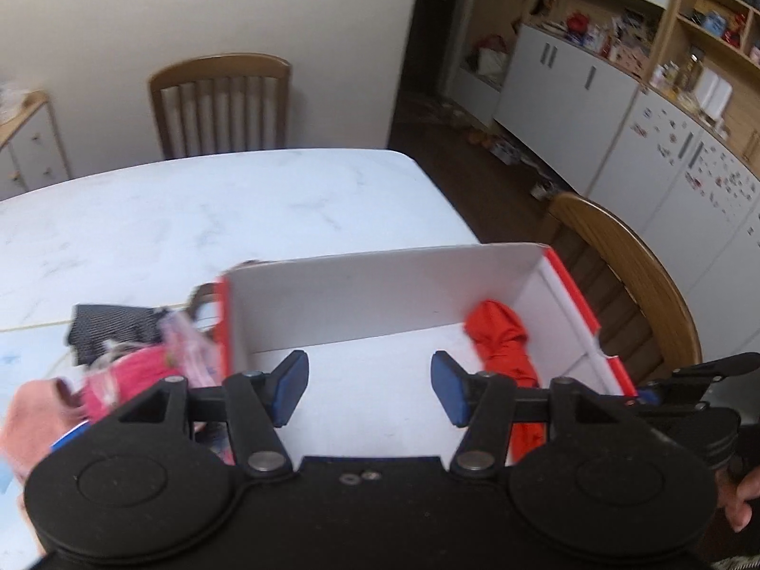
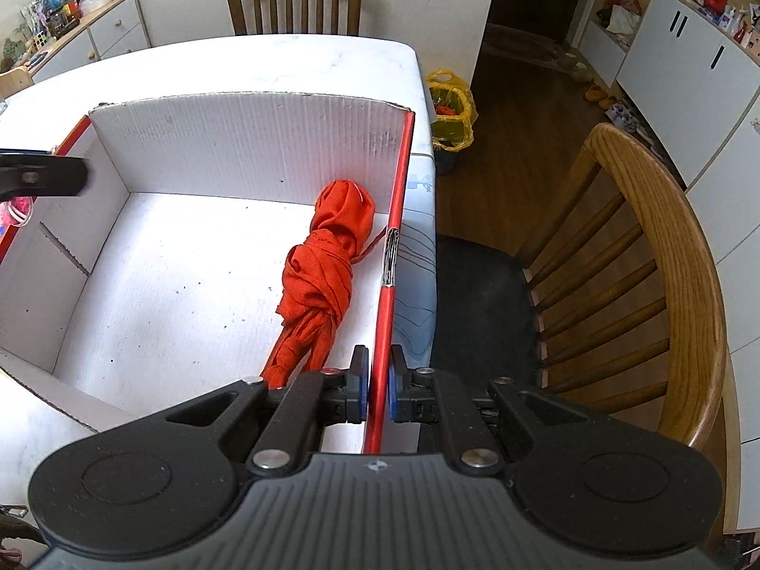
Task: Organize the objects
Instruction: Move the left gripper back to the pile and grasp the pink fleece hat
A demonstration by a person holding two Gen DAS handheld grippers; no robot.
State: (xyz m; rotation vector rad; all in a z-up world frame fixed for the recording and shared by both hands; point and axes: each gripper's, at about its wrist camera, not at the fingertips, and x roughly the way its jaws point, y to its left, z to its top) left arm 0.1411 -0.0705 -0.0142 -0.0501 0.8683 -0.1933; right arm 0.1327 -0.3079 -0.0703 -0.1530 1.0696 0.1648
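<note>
Left wrist view: the left claw (image 1: 369, 392) stands with its blue pads (image 1: 290, 387) well apart and nothing between them, above the white floor of an open cardboard box (image 1: 380, 294). The box has white inner walls and red outer faces, and it sits on a white marble table (image 1: 190, 218). Ahead of the claw and to its right, a twisted red cloth (image 1: 498, 332) lies on the box floor, close along the right wall. Left of the claw, outside the box's left wall, a blurred heap of clothes rests on the table: a dark dotted piece (image 1: 111, 330), a deep pink piece (image 1: 137, 380) and a pale pink piece (image 1: 35, 408). Beyond the table stands a wooden chair (image 1: 221, 104). At the far right edge, part of the right claw's black frame (image 1: 703, 380) shows at the box's right wall.

Right wrist view: the right claw (image 2: 378, 389) is closed narrow on the red-edged right wall (image 2: 396, 218) of the box, one pad on each face of the wall. Just left of the claw, inside the box, the red cloth (image 2: 327, 256) lies lengthwise beside that wall, its near end reaching almost under the left finger. To the claw's right stands a second wooden chair (image 2: 665, 247), and further ahead a yellow bag (image 2: 451, 114) sits on the floor.
</note>
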